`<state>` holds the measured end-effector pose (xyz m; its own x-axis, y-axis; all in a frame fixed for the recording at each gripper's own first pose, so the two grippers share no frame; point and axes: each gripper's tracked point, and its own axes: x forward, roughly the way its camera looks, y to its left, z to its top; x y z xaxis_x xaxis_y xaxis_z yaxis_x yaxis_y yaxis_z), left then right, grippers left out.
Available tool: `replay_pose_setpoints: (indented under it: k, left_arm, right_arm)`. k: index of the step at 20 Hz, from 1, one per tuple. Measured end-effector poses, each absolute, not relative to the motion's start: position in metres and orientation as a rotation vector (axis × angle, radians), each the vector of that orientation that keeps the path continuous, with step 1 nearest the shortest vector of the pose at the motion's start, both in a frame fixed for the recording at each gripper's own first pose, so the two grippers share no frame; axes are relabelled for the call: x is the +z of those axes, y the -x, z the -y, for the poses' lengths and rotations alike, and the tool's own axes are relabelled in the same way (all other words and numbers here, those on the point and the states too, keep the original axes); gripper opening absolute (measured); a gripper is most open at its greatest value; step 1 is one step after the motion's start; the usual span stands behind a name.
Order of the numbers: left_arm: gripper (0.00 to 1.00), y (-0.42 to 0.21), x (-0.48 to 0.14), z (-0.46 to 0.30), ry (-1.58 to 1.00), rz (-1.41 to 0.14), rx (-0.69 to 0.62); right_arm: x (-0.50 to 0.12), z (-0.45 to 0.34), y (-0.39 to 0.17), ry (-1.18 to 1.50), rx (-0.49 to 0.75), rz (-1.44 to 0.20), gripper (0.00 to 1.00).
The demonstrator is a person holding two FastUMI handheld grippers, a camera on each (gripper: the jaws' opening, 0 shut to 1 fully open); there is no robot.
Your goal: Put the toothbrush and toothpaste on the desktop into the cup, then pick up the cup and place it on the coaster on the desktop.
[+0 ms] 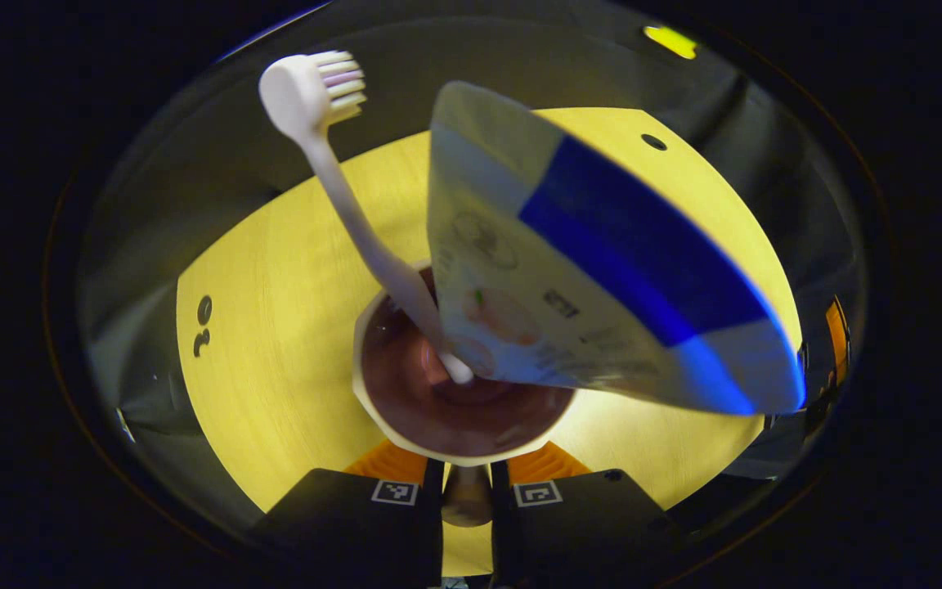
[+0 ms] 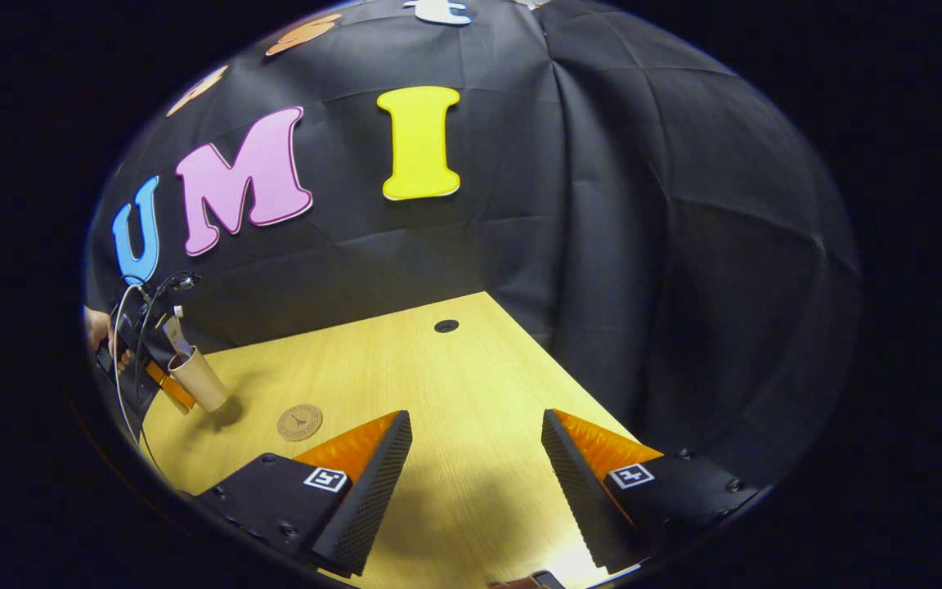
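Observation:
In the left gripper view I look down into a paper cup (image 1: 430,409) with a brown inside. A white toothbrush (image 1: 340,188) stands in it, head up, and a white and blue toothpaste tube (image 1: 602,270) leans in beside it. My left gripper (image 1: 467,478) is shut on the cup's near wall. In the right gripper view the cup (image 2: 199,380) hangs tilted just above the wooden table's left side, held by the left gripper (image 2: 167,383). A round brown coaster (image 2: 300,422) lies on the table to its right. My right gripper (image 2: 475,446) is open above the table, holding nothing.
The wooden table (image 2: 438,384) has a round cable hole (image 2: 446,325) near its back edge, and black cloth walls close it in behind and to the right. A hand (image 2: 99,327) and cables show behind the left gripper at the far left.

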<state>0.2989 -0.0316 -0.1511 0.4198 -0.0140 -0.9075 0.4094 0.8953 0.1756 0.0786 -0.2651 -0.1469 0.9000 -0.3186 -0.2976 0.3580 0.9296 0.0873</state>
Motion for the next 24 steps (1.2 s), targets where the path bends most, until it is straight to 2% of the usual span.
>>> replay_pose_setpoints:
  k: [3,13,18,19,20,24]
  left_arm:
    - [0.28,-0.300,-0.142,0.061,-0.416,-1.112,-0.325]
    - [0.28,-0.303,-0.173,0.154,-0.537,-1.137,-0.479]
    - [0.28,-0.312,-0.191,0.175,-0.553,-1.146,-0.488]
    - [0.33,-0.313,-0.195,0.177,-0.555,-1.150,-0.485]
    - [0.28,-0.314,-0.199,0.180,-0.554,-1.153,-0.483]
    - [0.28,-0.314,-0.212,0.186,-0.566,-1.166,-0.483]
  right_arm:
    - [-0.145,0.275,-0.072,-0.142,-0.383,-0.272,0.99]
    - [-0.152,0.310,-0.026,-0.177,-0.521,-0.276,0.99]
    - [-0.158,0.322,-0.001,-0.182,-0.570,-0.285,0.98]
    - [-0.159,0.323,0.003,-0.187,-0.578,-0.286,0.99]
    - [-0.160,0.324,0.006,-0.191,-0.586,-0.288,0.99]
    - [-0.165,0.323,0.013,-0.191,-0.603,-0.299,0.99]
